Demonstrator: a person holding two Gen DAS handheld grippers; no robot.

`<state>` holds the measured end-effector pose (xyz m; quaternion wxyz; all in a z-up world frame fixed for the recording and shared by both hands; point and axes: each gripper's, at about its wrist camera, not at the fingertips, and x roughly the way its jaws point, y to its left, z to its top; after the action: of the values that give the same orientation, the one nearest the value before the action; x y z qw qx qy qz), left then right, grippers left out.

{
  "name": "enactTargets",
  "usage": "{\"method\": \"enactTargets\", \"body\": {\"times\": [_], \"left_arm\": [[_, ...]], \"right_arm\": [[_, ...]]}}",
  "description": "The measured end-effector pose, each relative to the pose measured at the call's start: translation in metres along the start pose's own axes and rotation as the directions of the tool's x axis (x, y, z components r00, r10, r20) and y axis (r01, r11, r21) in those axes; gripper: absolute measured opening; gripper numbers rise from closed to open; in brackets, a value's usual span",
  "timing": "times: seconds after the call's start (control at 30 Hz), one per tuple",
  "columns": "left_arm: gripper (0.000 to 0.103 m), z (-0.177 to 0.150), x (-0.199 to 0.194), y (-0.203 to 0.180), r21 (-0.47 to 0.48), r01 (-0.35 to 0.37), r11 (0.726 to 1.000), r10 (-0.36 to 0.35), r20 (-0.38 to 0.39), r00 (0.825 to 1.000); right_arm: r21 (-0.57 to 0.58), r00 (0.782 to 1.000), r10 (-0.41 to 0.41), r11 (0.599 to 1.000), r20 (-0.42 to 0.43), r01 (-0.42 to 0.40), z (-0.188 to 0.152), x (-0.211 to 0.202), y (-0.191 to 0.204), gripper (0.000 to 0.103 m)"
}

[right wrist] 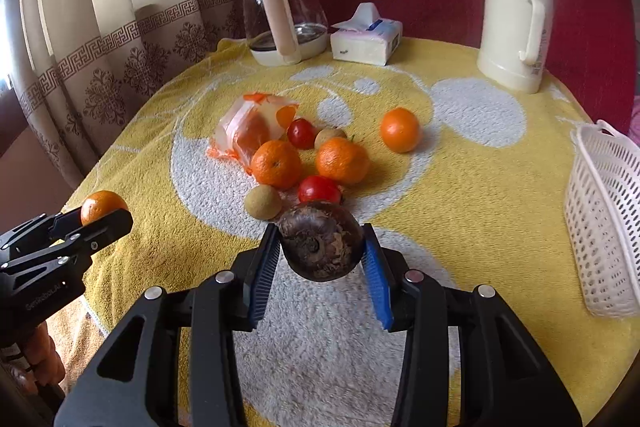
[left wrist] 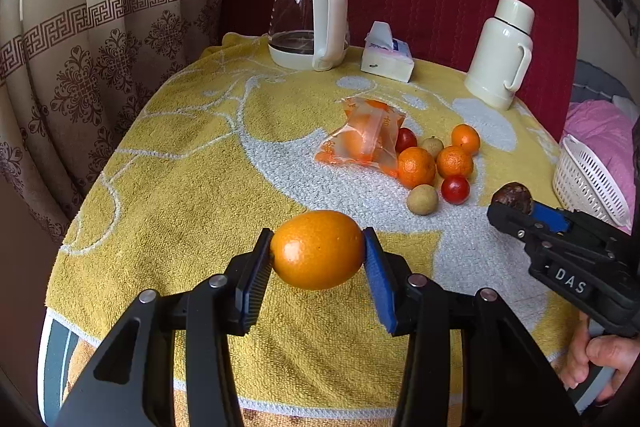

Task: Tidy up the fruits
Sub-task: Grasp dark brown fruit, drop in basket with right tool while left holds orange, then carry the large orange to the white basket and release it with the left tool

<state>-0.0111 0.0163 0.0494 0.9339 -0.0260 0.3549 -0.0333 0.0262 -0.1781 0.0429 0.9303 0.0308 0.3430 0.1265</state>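
A yellow towel point(right wrist: 460, 187) covers the table; a white basket point(right wrist: 604, 223) sits at its right edge. Mid-table lie loose fruits point(right wrist: 342, 161). The left gripper point(left wrist: 318, 251) clamps an orange point(left wrist: 318, 249); the right gripper point(right wrist: 320, 247) clamps a dark brown fruit point(right wrist: 320, 243).

My left claw point(left wrist: 318, 251) holds a fruit point(left wrist: 318, 250) above the near part of the towel point(left wrist: 180, 187), and my right claw point(right wrist: 322, 247) holds a round fruit point(right wrist: 321, 241) to its right. Beyond them, a cluster of loose fruit point(right wrist: 312, 163) lies mid-table, with a plastic bag point(right wrist: 250, 131) touching its left side. The basket point(right wrist: 604, 219) sits at the right edge. Along the back stand 3 things: kettle point(left wrist: 308, 19) left, tissue box point(left wrist: 387, 57) middle, flask point(left wrist: 502, 51) right.
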Motion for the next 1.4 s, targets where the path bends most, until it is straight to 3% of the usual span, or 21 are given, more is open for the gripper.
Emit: {"method": "enactTargets", "body": {"times": [0.3, 0.53, 0.87, 1.03, 1.13, 1.2, 1.4], "left_arm": [[0.045, 0.008, -0.009, -0.029, 0.065, -0.007, 0.998, 0.006, 0.026, 1.0], [0.045, 0.016, -0.012, -0.056, 0.108, 0.007, 0.994, -0.012, 0.044, 0.999], [0.045, 0.022, -0.012, -0.096, 0.164, 0.051, 0.985, -0.06, 0.05, 0.997], [0.045, 0.027, -0.011, -0.113, 0.197, 0.075, 0.978, -0.086, 0.049, 0.995], [0.045, 0.032, -0.012, -0.122, 0.211, 0.086, 0.974, -0.1, 0.055, 0.993], [0.045, 0.035, -0.013, -0.129, 0.223, 0.098, 0.97, -0.113, 0.056, 0.992], [0.045, 0.043, -0.012, -0.161, 0.272, 0.171, 0.947, -0.189, 0.04, 0.981]], "right_arm": [[0.123, 0.985, -0.08, 0.991, 0.155, 0.061, 0.012, -0.056, -0.058, 0.042], [0.181, 0.948, -0.221, 0.967, 0.231, 0.181, 0.016, -0.093, -0.108, 0.042], [0.3, 0.909, -0.366, 0.906, 0.198, 0.3, 0.004, -0.107, -0.184, 0.042], [0.349, 0.917, -0.372, 0.886, 0.144, 0.305, -0.004, -0.098, -0.209, 0.042], [0.375, 0.917, -0.367, 0.881, 0.153, 0.29, -0.008, -0.098, -0.212, 0.05], [0.388, 0.91, -0.375, 0.876, 0.178, 0.285, -0.009, -0.101, -0.213, 0.068], [0.422, 0.863, -0.45, 0.845, 0.231, 0.328, -0.011, -0.114, -0.218, 0.068]]}}
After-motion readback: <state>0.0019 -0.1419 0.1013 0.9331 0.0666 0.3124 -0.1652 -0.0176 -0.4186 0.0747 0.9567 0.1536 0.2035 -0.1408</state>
